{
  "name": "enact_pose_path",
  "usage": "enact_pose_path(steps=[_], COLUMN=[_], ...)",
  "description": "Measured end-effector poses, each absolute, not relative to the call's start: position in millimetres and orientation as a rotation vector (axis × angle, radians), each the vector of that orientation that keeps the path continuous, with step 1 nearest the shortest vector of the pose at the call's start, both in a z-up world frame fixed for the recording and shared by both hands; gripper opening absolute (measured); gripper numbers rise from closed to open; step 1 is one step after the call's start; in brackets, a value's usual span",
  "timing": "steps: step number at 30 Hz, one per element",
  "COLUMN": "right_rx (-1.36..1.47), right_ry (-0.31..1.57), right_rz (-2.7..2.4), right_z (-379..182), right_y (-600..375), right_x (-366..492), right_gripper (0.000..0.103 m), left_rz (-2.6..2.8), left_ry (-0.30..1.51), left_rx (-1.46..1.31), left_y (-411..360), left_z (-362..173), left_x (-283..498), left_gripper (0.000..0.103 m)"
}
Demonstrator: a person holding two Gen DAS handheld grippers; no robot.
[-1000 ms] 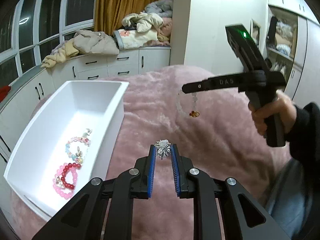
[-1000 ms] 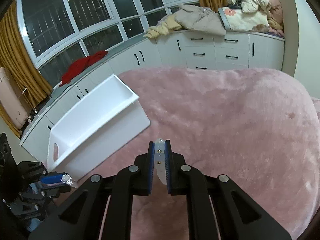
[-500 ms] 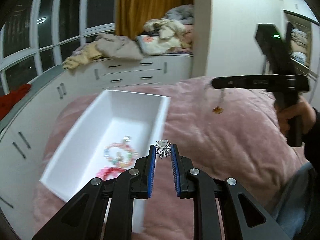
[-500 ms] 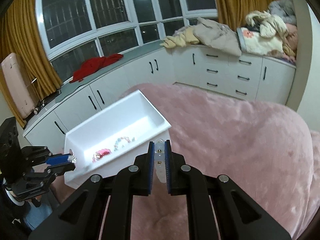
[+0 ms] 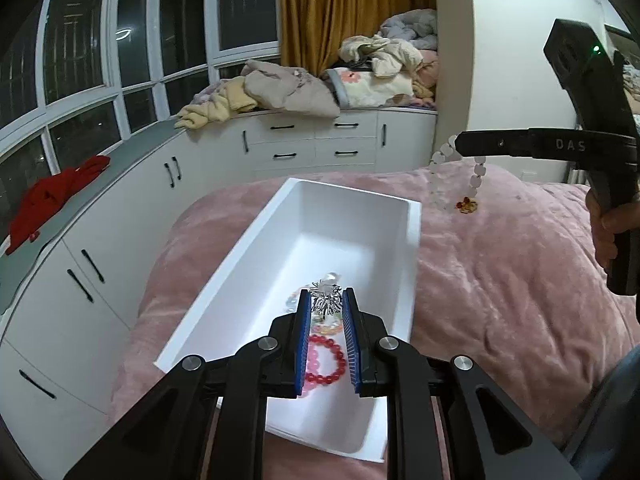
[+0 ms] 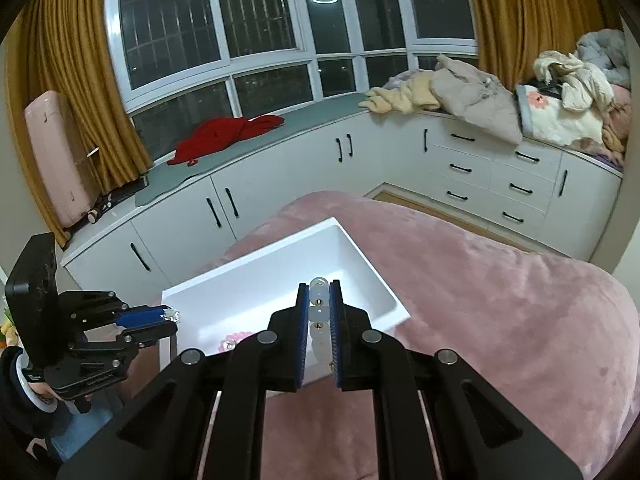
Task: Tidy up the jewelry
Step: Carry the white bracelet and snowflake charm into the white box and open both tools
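I had carried both pieces over the white tray (image 5: 408, 240): my left gripper (image 5: 326, 308) pinched the silver brooch (image 5: 325, 302), my right gripper (image 6: 319, 312) the white bead bracelet (image 5: 444, 176). Releasing looked next.

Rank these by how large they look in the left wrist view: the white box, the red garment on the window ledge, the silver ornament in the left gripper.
1. white box
2. red garment
3. silver ornament, smallest though nearest the camera
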State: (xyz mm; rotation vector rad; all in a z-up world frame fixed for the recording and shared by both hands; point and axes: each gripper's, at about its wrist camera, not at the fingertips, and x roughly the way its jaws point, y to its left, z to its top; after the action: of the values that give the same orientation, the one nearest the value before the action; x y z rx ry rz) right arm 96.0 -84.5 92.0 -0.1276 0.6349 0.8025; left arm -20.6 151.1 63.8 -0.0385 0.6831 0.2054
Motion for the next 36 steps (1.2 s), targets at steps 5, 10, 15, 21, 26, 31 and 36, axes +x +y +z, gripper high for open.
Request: enact_pose_path(steps=[5,10,15,21,26,31,36], right_rx=[-0.128,-0.132,-0.145,-0.151,-0.165,-0.166,-0.171], right_ry=[0.639,0.644,0.666,0.72,0.787,0.829,0.847], right_rz=[0.834,0.864,0.892,0.909,0.914,0.912,0.908], right_z=[92.8,91.5,83.1,61.9,37.0,16.7,6.8], right_y=[-67.0,-45.9,-23.5,0.6,20.7,30.7,33.0], right_x=[103.4,110.8,120.3,131.5,143.0,149.2,147.6], right_gripper=[0.011,0.011,0.011,0.011,0.012,0.012,0.012], left_rz=[0.248,0.287,0.32,0.338,0.347,0.352,0.356], left_ry=[0.705,0.724,0.76,0.814,0.862,0.888,0.909], left_rx=[-0.047,-0.065,-0.065,-0.076,-0.072,-0.065,-0.062], left_y=[165.0,178.6,189.6,197.0,199.4,198.6,198.5], left_z=[58.3,52.7,41.6,21.3,7.5,-2.0,-9.6], left_x=[-14.9,-7.4,2.2,14.4,21.9,24.3,25.3], left_gripper=[0.021,0.021,0.021,0.021,0.021,0.021,0.022])
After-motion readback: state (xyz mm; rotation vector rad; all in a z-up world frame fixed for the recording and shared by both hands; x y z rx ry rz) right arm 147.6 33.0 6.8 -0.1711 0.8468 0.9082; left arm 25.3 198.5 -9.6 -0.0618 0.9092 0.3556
